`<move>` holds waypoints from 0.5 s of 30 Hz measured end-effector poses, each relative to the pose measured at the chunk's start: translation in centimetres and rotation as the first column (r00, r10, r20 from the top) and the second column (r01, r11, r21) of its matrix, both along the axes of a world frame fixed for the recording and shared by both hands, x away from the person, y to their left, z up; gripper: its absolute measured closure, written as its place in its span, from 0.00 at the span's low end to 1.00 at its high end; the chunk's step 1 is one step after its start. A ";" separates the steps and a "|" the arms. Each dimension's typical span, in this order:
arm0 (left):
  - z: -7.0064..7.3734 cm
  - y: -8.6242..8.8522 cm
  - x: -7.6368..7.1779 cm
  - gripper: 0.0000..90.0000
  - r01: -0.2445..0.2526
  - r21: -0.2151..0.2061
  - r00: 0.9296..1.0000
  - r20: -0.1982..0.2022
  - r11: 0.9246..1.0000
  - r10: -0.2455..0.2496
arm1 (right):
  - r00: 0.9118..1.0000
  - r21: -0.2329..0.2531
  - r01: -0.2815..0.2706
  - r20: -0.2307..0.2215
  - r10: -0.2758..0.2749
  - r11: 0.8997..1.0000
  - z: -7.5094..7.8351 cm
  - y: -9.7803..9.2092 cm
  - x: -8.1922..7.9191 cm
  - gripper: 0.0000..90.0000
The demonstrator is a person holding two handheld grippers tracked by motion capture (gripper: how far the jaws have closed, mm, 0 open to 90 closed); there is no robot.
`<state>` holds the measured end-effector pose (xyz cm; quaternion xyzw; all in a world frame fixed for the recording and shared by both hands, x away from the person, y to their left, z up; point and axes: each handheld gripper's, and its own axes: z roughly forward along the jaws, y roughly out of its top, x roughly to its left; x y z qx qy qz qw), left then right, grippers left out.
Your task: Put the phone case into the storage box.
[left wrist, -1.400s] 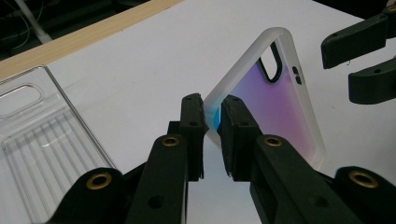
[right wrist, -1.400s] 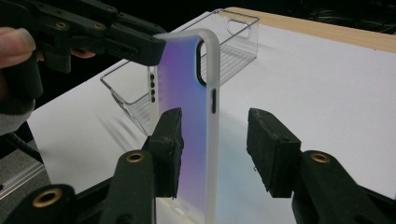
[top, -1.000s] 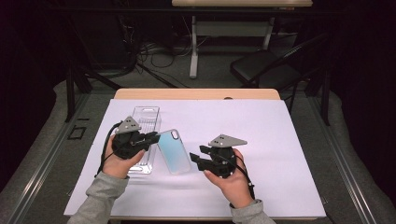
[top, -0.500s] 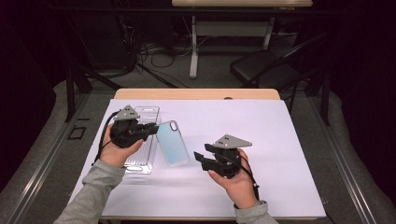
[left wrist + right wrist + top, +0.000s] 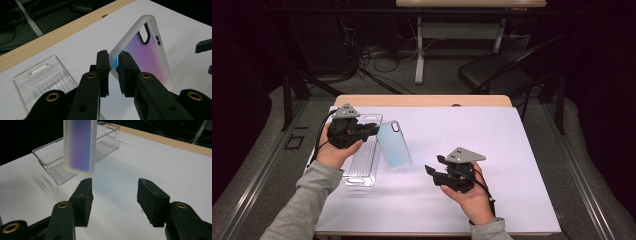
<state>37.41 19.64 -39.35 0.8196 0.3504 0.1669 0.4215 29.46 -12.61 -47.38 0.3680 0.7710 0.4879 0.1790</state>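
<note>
**Phone case lifted by one edge, waiting on a second grip**

Phone case (image 5: 394, 145), frosted at the rim and shading from blue to violet, hangs clear of the white counter (image 5: 512, 150), pinched by the left tongs (image 5: 113, 65) at one long edge near a corner. Those jaws are closed right down on the rim, with only the thickness of the case wall between them. From the right gripper view the case (image 5: 79, 146) dangles with its lower end in the air, above and a little in front of the clear plastic tray (image 5: 105, 141) lying on the counter.

The right tongs (image 5: 432, 172) sit low over the counter, well apart from the case, jaws spread wide and holding nothing.

To my eye the step in hand is carrying the case away from the tray, perhaps toward a handover. A grip this close to a corner lets the case swing, so the left hand would do well to move slowly and keep the wrist level. If the right tongs come in, they should aim for the free lower end, closing across the rim rather than the flexible back. From where the cameras stand I can't quite tell how deep the left jaws bite, so a firm second hold before any release seems wise.
</note>
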 end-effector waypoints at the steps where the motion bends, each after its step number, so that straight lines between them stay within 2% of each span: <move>1: 0.1 0.1 0.1 0.89 -0.004 0.003 1.000 -0.004 1.000 0.004 | 1.000 0.000 0.005 0.001 -0.005 1.000 0.0 -0.1 0.0 0.51; 9: 0.7 0.7 1.1 0.89 -0.027 -0.003 1.000 0.003 1.000 0.027 | 1.000 0.004 0.027 0.001 -0.027 1.000 -0.1 -0.6 0.0 0.51; 15: 1.2 1.5 1.9 0.89 -0.040 -0.018 0.999 -0.009 0.999 0.040 | 0.999 0.001 0.038 0.004 -0.038 0.999 -0.2 -0.9 0.0 0.51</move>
